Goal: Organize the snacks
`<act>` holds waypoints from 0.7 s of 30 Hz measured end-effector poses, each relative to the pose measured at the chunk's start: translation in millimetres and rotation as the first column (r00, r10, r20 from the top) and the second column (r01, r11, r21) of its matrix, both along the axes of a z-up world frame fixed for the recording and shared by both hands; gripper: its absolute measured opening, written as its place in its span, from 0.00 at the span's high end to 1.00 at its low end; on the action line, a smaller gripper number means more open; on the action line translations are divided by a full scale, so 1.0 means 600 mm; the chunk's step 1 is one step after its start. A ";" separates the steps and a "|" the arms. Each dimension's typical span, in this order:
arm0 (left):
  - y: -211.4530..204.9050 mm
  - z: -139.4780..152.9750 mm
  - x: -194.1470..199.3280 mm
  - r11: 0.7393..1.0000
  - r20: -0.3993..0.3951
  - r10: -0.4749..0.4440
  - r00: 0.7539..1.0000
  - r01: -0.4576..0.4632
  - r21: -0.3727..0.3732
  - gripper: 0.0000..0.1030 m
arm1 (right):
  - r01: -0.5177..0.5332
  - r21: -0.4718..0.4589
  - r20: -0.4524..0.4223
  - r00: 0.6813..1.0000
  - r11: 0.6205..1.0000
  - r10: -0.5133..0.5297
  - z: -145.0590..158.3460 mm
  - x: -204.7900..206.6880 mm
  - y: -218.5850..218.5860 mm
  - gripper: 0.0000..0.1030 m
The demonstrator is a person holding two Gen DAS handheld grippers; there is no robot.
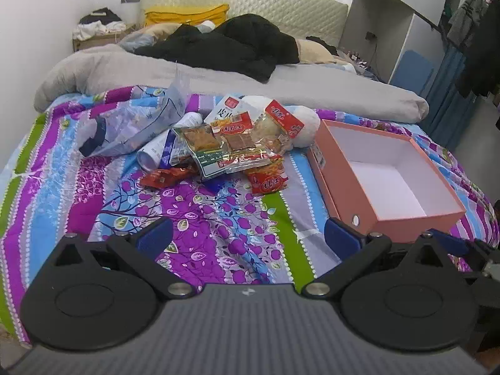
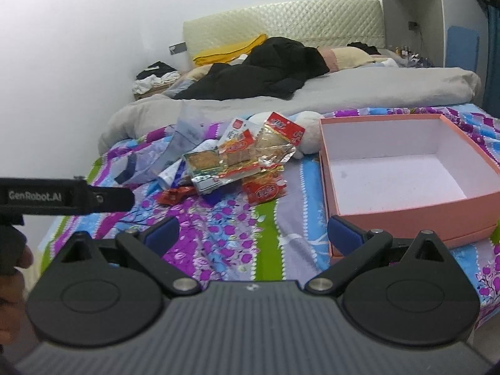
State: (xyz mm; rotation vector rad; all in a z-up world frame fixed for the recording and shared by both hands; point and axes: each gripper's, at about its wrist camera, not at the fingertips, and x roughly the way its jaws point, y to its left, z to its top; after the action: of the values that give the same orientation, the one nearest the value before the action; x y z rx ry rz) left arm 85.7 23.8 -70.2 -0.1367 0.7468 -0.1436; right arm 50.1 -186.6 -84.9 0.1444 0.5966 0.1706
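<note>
Snack packets (image 1: 231,153) lay heaped on the floral bedspread (image 1: 200,225), crinkled foil and clear wrappers in red, orange and green; an exact count was impossible. Left of them sat one clear plastic bag (image 1: 131,125), right of them one pink cardboard box (image 1: 387,175), white inside. Left gripper (image 1: 248,237) and right gripper (image 2: 253,234) hovered, jaws apart.
</note>
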 end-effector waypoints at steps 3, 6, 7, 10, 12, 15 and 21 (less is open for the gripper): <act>0.010 -0.013 0.025 1.000 -0.009 0.012 1.000 -0.012 -0.023 0.00 | -0.008 -0.021 -0.012 1.000 1.000 0.008 -0.015 0.022 0.006 0.00; 0.022 -0.028 0.054 0.999 -0.018 0.022 1.000 -0.023 -0.045 0.00 | -0.005 -0.032 -0.023 1.000 0.999 0.004 -0.026 0.039 0.007 0.00; 0.025 -0.033 0.064 0.998 -0.021 0.025 0.999 -0.026 -0.053 0.00 | -0.009 -0.034 -0.024 1.000 0.999 0.008 -0.029 0.046 0.010 0.00; 0.035 -0.051 0.095 0.996 -0.032 0.033 0.999 -0.035 -0.080 0.03 | -0.036 -0.037 -0.020 0.999 0.999 0.035 -0.039 0.065 0.018 0.00; 0.041 -0.066 0.118 0.995 -0.045 0.040 0.998 -0.044 -0.095 0.06 | -0.067 -0.033 -0.025 0.997 0.997 0.067 -0.045 0.081 0.025 0.00; 0.053 -0.098 0.161 0.989 -0.074 0.045 0.996 -0.055 -0.136 0.12 | -0.083 -0.078 -0.012 0.996 0.993 0.083 -0.053 0.109 0.041 0.06; 0.071 -0.170 0.258 0.976 -0.130 0.042 0.991 -0.068 -0.207 0.22 | -0.117 -0.111 -0.071 0.991 0.987 0.109 -0.097 0.195 0.059 0.27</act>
State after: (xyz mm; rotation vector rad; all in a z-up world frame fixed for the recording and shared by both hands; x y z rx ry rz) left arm 240.2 66.5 -172.1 -0.3716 0.8510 -0.1626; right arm 166.9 -151.4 -143.2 0.0046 0.6780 0.2416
